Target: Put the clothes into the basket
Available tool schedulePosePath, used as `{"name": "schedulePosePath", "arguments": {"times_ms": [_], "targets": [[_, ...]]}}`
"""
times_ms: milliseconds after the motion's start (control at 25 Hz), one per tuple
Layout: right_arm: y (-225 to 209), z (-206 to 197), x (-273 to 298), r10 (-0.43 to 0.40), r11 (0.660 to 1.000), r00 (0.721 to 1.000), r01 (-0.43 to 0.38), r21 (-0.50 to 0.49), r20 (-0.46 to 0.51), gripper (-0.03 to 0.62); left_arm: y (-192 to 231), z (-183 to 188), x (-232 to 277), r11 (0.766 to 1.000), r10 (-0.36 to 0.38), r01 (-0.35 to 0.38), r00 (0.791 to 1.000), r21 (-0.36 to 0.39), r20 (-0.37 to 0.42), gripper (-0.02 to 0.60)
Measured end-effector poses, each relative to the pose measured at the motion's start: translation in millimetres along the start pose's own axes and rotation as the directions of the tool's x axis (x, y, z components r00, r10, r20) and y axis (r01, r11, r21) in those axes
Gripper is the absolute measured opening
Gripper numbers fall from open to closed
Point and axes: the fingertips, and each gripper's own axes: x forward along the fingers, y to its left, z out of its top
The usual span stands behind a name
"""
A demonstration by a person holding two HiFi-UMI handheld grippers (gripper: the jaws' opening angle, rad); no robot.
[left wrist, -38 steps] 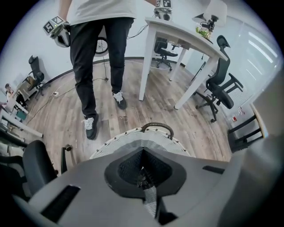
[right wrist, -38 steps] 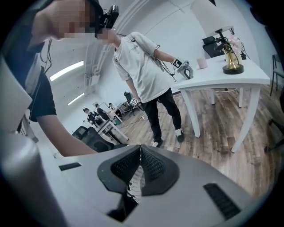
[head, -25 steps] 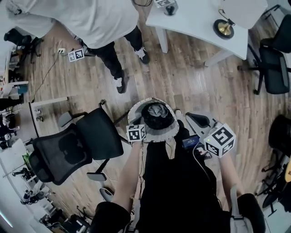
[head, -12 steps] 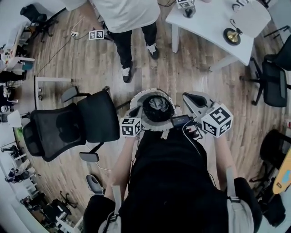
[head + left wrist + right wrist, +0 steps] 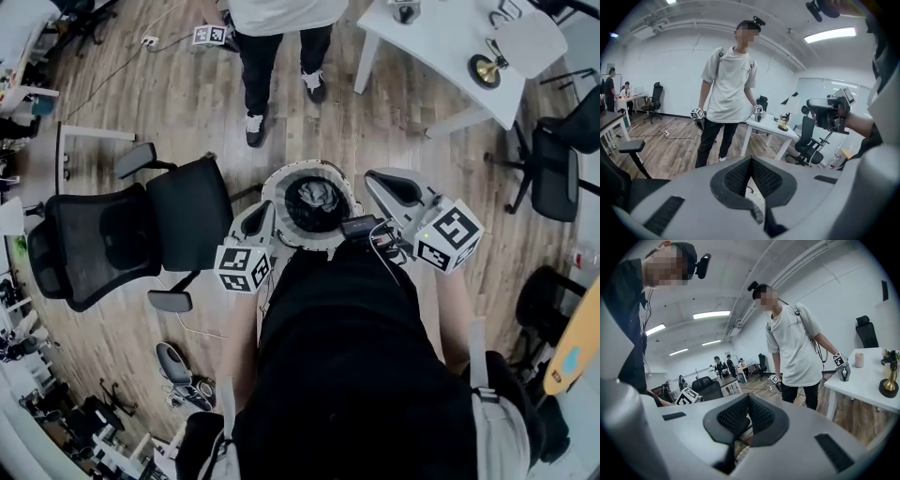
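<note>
The round white basket [image 5: 274, 192] stands on the wood floor just ahead of my legs, with dark and grey clothes [image 5: 315, 199] piled inside. My left gripper [image 5: 264, 210] hangs above the basket's left rim, jaws shut and empty. My right gripper [image 5: 377, 180] is lifted over the basket's right side, also shut with nothing in it. In the left gripper view the left gripper [image 5: 751, 160] has its ribbed pads meeting, pointed toward a standing person [image 5: 729, 93]. The right gripper [image 5: 748, 398] shows its pads together in the right gripper view too.
A black office chair [image 5: 141, 239] stands close to the basket's left. A person [image 5: 281, 23] stands beyond the basket, holding marker-cube grippers. A white table [image 5: 441, 47] with a brass bell sits at the back right, with dark chairs [image 5: 558, 141] further right. Shoes [image 5: 173, 364] lie at the lower left.
Both grippers have risen from the basket's rim toward my head, the left one more. Both stayed shut and empty. The basket kept its place.
</note>
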Motion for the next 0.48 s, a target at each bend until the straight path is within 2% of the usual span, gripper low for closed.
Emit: {"name": "schedulePosePath", "arguments": {"times_ms": [160, 280, 480], "targets": [[19.8, 7.8, 12.9, 0.016, 1.0, 1.0, -0.016, -0.003, 0.025, 0.017, -12.5, 26.4, -32.9, 0.998, -0.05, 0.047, 0.995, 0.042, 0.084, 0.012], [29.8, 9.4, 21.7, 0.011, 1.0, 1.0, -0.011, -0.008, 0.02, 0.017, -25.5, 49.9, -54.9, 0.993, -0.095, 0.083, 0.984, 0.086, 0.153, 0.012], [53.1, 4.3, 37.1, 0.014, 0.999, 0.999, -0.016, -0.05, -0.034, 0.016, -34.0, 79.7, -88.1, 0.988, -0.148, 0.131, 0.959, 0.086, 0.243, 0.012]]}}
